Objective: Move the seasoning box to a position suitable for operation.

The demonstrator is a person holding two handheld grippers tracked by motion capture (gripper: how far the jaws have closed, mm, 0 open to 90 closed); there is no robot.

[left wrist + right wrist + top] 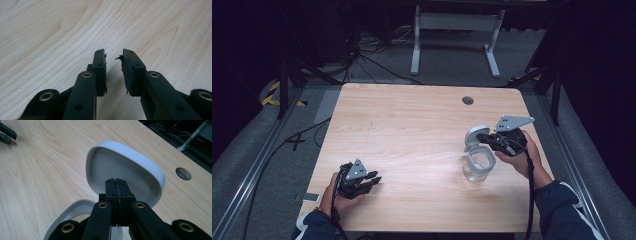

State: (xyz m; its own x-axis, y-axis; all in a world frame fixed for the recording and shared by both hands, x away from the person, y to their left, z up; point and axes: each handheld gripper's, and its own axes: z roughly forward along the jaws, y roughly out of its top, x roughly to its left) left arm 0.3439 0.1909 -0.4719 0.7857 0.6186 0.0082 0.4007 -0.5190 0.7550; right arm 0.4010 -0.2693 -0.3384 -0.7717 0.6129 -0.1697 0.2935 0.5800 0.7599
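A clear jar (478, 165) stands on the right part of the wooden table (412, 125). Just above it, tilted up on edge, is its white lid (472, 136), and my right gripper (484, 138) is shut on the lid's near rim. In the right gripper view the lid's hollow underside (130, 167) faces the camera, with my right gripper (116, 181) pinched on its lower edge and the jar's rim (67, 212) below it. My left gripper (374, 179) rests low at the table's front left. Its jaws stand open over bare wood, holding nothing (113, 56).
A round cable hole (468, 100) sits in the table's far right area, also the hole (183, 173) beyond the lid. Behind the table stands a white frame (457, 30) among floor cables. A metal rail (257, 165) runs along the left side.
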